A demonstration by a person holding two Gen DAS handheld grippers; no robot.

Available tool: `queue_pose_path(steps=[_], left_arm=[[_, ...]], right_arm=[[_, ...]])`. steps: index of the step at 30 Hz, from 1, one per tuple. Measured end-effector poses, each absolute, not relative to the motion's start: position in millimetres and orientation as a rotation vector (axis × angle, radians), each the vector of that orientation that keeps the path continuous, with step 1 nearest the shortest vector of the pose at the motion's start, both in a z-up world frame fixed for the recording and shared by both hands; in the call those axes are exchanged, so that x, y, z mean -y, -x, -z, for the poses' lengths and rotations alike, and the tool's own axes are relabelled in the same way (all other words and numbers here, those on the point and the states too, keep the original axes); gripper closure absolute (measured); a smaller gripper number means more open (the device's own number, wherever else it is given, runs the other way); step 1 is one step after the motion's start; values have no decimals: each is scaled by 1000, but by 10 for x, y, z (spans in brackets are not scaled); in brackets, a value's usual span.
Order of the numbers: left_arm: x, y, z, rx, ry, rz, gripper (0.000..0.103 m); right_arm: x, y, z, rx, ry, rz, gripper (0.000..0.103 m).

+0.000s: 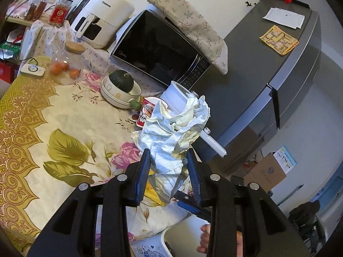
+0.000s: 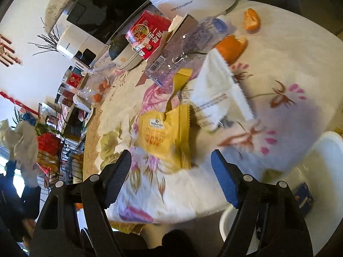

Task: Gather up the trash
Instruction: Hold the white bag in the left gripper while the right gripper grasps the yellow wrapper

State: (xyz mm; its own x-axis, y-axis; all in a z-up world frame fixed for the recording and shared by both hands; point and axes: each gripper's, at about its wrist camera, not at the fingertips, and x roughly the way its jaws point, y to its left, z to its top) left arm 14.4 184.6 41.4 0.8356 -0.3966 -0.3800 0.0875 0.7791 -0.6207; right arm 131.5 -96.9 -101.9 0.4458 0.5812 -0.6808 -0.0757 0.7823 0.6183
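In the left wrist view my left gripper is shut on a wad of crumpled white paper, held up above the floral tablecloth. The same paper wad shows at the far left of the right wrist view. My right gripper stands open just above the table edge. A yellow snack wrapper lies flat just ahead of its fingers, untouched. Beyond the wrapper lie a white torn wrapper, a crushed clear plastic bottle, orange peels and a red noodle cup.
A white bin stands below the table edge at the right. On the table's far side are stacked bowls with a green squash, a glass jar with oranges, a microwave, an air fryer and a white pot. A grey fridge stands beside the table.
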Motion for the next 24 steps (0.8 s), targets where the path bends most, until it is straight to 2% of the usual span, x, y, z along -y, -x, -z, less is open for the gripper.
queue_pose_path(steps=[9,11,12,18,24], left_arm=[[-1945,-136,-362,-537,641,261,68],[-1955,-140,-343,-542,644,255,68],[-1958,-139,-338,-543,645,253,68],[-1960,-159,-317,-548,643,240,68],[-1967,-149,-330,-539,646,233,68]], right_arm=[[692,-1523,1163,-1054,-525,-448,54],[668,-1558,1200,-1064,-519,-444,70],[663,-1568,1217,-1070,-513,-439,84],[675,-1523,1160,-1016,-469,-419,94],[630,-1367,909,-928,-368,-440,94]])
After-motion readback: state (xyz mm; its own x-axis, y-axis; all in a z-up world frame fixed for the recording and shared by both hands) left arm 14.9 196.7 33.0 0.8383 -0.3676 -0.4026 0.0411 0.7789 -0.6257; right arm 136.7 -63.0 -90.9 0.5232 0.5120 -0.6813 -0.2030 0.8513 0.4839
